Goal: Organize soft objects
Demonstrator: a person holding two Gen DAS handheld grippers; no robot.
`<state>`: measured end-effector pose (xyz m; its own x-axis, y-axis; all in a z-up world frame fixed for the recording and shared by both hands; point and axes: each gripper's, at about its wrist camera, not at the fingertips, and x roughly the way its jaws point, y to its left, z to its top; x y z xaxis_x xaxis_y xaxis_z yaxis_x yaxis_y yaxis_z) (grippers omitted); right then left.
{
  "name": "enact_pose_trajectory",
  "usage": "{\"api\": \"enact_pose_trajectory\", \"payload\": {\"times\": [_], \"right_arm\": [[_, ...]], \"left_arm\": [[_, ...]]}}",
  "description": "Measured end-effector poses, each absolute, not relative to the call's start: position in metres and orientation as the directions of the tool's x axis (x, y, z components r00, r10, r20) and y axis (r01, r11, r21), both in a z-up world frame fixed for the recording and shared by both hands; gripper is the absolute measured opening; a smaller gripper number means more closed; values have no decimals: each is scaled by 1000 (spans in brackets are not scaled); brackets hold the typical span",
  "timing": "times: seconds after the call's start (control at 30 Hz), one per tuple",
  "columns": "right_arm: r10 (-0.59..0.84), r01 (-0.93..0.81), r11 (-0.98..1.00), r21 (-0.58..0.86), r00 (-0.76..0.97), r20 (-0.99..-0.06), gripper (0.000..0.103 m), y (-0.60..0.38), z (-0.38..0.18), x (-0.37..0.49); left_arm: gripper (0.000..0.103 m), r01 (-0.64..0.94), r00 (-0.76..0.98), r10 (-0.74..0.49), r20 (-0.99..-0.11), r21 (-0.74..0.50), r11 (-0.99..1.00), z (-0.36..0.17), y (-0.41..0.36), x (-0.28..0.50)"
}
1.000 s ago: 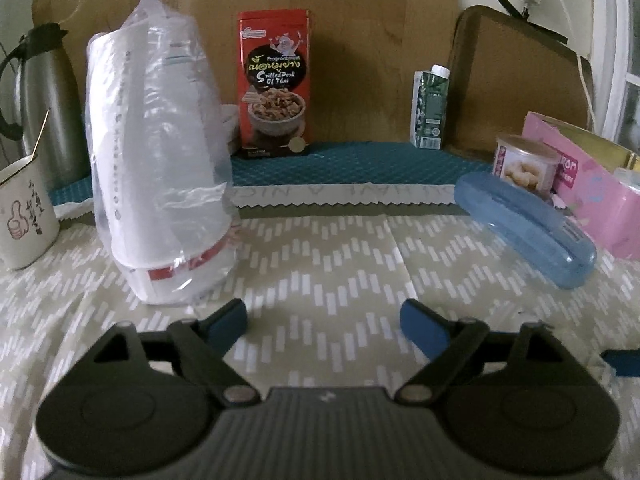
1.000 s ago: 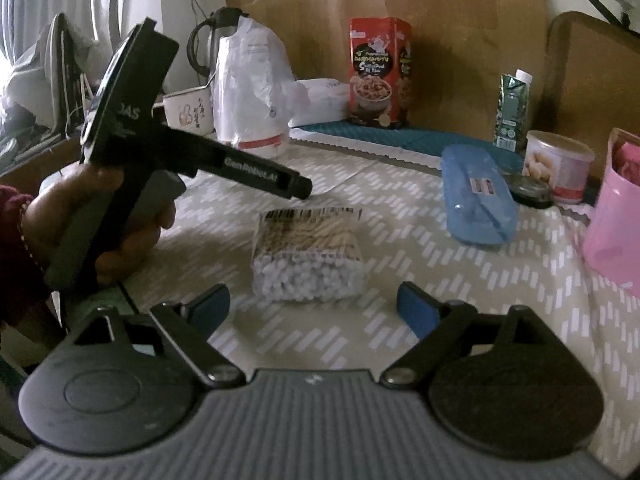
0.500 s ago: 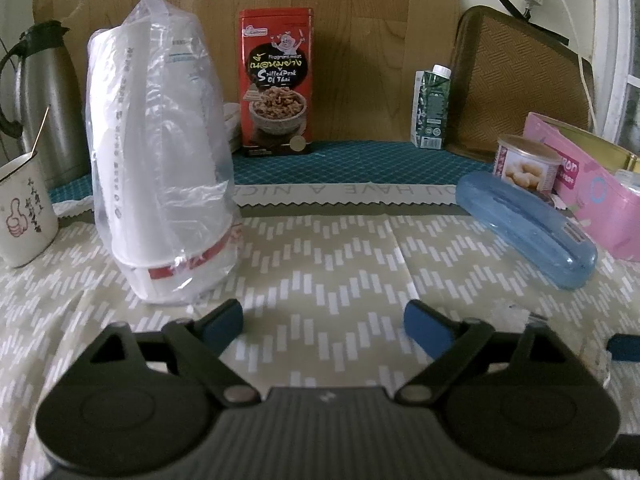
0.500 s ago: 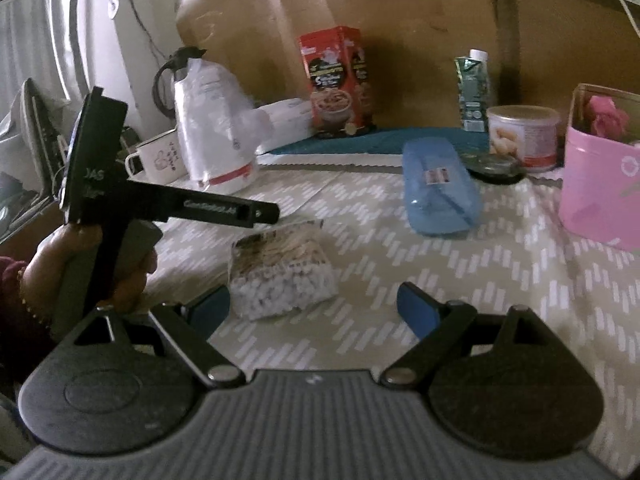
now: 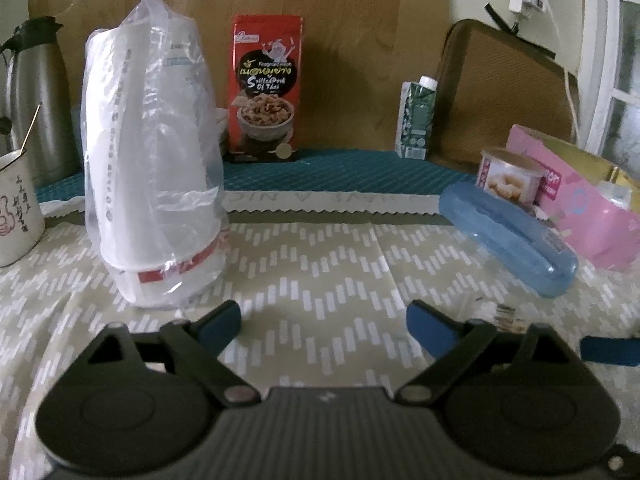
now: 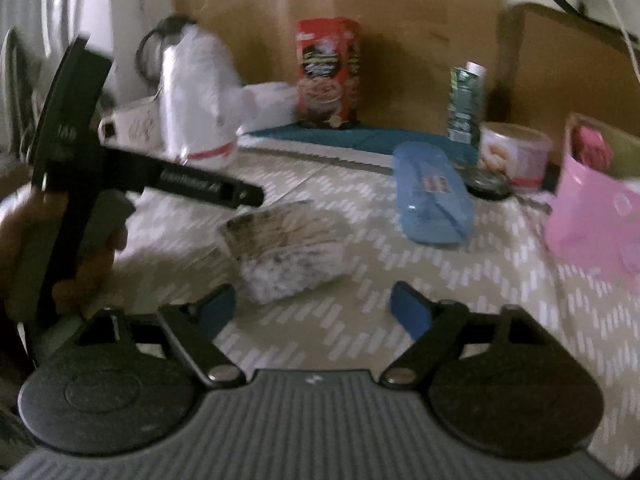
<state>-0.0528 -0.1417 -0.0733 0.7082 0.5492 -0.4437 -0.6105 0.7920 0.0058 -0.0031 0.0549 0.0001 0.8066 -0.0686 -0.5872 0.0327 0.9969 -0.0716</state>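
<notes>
Left wrist view: left gripper (image 5: 322,322) fingers apart, empty; cotton-swab pack (image 5: 492,312) barely visible lower right, behind right finger.

Right wrist view: right gripper (image 6: 312,306) fingers apart, empty; cotton-swab pack (image 6: 286,246) frame centre, just ahead-left, long axis slanting left-right. Right gripper looks nearer.

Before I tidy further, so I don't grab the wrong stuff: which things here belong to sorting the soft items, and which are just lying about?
Likely the job: pack of cotton swabs, bagged white stack, pink box, right gripper, left gripper.

Lying about: blue case, red snack box, carton, tin, mug, flask.
</notes>
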Motion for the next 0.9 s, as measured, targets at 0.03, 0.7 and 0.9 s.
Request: {"api": "enact_pose_trajectory", "payload": {"times": [0.03, 0.7, 0.9], "right_arm": [[540, -610, 792, -17, 713, -446, 81, -138, -73, -53], [456, -505, 863, 6, 774, -438, 65, -125, -67, -21], [451, -503, 865, -2, 777, -440, 65, -123, -67, -22]], "left_arm": [[92, 35, 809, -72, -583, -76, 997, 1, 55, -4], [93, 70, 806, -130, -577, -126, 990, 0, 60, -1], [93, 80, 813, -138, -566, -126, 989, 1, 58, -4]]}}
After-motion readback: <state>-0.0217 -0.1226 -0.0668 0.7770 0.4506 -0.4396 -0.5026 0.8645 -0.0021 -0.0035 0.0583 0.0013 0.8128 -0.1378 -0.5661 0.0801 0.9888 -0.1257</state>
